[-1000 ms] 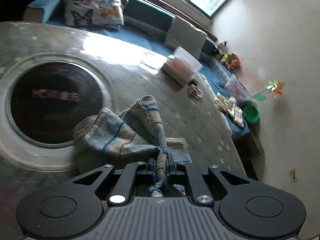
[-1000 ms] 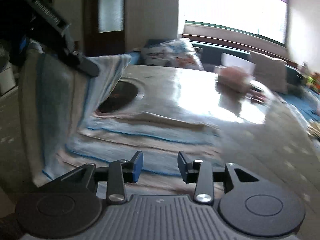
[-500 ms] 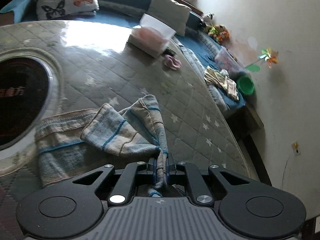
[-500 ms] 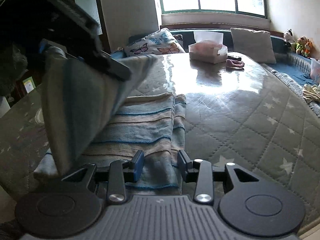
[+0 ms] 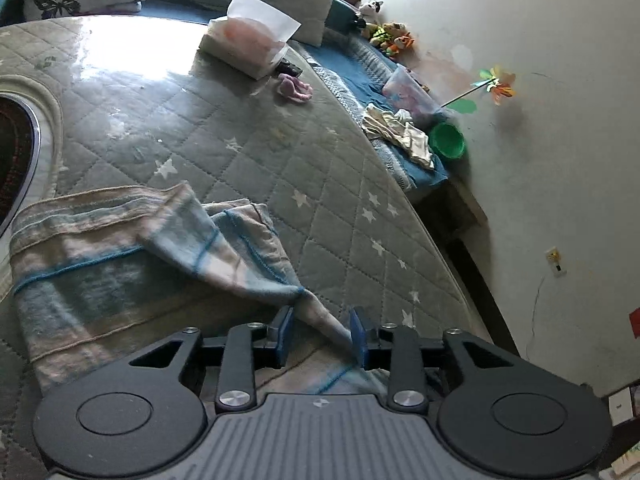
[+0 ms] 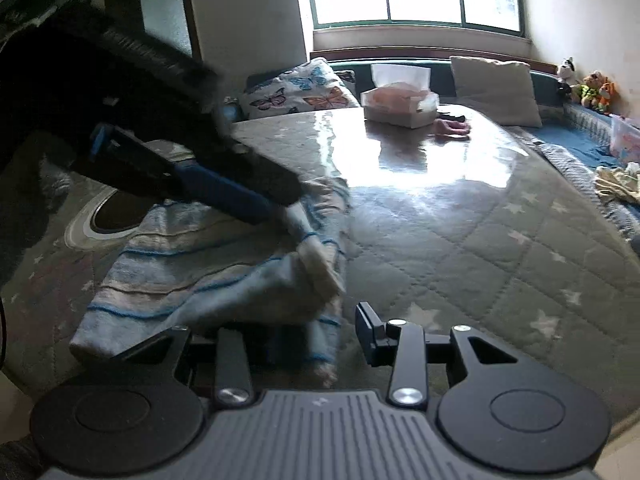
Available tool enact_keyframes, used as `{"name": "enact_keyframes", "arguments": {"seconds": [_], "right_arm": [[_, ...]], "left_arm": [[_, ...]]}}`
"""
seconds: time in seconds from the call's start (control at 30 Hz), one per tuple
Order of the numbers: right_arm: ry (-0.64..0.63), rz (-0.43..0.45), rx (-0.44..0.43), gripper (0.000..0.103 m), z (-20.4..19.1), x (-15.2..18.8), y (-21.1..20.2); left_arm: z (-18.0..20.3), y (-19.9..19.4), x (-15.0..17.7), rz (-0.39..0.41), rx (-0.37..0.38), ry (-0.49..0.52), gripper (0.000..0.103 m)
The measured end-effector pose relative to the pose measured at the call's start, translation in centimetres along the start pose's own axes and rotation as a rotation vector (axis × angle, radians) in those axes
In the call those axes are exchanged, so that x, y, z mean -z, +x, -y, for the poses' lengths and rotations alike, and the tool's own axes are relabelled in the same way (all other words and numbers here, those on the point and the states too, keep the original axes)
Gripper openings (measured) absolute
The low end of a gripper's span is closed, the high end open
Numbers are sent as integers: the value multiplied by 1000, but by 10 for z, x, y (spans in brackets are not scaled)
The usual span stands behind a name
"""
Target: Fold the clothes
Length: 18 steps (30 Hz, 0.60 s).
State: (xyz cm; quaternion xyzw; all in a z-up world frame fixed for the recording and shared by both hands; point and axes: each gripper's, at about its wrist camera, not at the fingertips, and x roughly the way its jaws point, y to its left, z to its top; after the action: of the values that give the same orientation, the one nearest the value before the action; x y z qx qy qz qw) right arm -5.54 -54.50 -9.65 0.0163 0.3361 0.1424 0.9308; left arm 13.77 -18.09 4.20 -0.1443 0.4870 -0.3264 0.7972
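Two wrist views show a striped towel (image 5: 120, 264) lying part-folded on a quilted table cover (image 5: 248, 152).

Left wrist view: the left gripper (image 5: 320, 336) has just been opening; its blue pads now stand apart with the towel's pinched corner lying loose between them, seemingly released so the folded-over flap can settle on the layer beneath.

Right wrist view: the right gripper (image 6: 320, 332) hovers at the towel's near edge, jaws apart, cloth draped over one finger but not clamped, probably waiting to take the next fold.
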Motion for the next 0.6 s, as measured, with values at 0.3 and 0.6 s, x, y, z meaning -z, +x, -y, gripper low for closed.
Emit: {"name": "enact_keyframes", "arguments": {"seconds": [0.3, 0.6], "right_arm": [[-5, 53, 86, 39, 13, -6, -48], [-72, 123, 28, 37, -18, -29, -41]], "left_arm": [[-36, -29, 11, 14, -100, 64, 36], [-44, -18, -2, 30, -141, 91, 34]]}}
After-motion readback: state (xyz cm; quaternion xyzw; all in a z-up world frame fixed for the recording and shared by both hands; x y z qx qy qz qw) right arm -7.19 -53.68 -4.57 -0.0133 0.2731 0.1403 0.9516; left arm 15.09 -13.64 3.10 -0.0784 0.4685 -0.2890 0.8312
